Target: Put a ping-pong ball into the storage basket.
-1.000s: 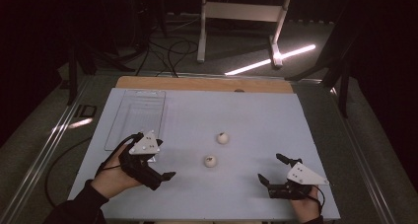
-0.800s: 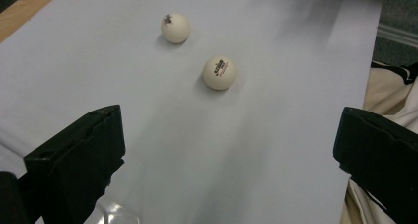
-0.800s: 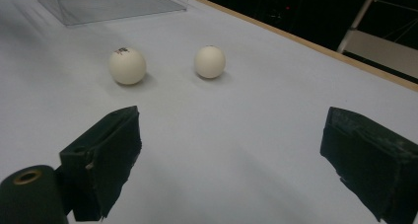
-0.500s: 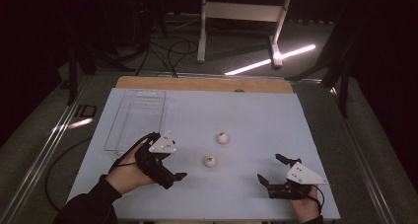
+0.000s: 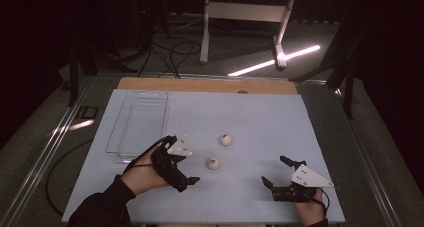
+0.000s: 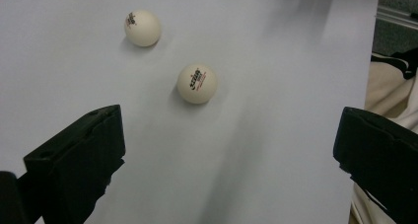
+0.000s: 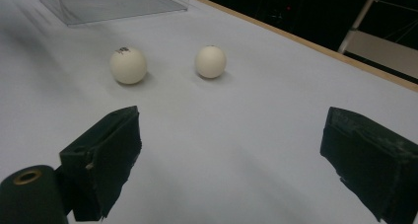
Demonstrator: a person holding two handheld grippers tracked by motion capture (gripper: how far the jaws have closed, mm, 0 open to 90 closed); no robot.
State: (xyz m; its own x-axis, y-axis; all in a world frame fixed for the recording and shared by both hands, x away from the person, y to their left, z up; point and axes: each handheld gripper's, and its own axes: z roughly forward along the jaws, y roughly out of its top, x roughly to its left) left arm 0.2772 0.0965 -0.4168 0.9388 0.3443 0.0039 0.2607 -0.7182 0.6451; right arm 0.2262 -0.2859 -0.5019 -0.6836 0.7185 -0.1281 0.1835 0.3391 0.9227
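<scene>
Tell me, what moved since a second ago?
The left gripper slid right across the table, toward the nearer ball, fingers open. It grabbed nothing. Both balls, the clear tray and the right gripper stayed put.

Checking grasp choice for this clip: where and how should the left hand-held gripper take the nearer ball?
Grip the nearer ball across its widest middle, jaws on opposite sides. Come from the left hand-held gripper side: its jaws are open, and the other ball sits apart, leaving room.
</scene>
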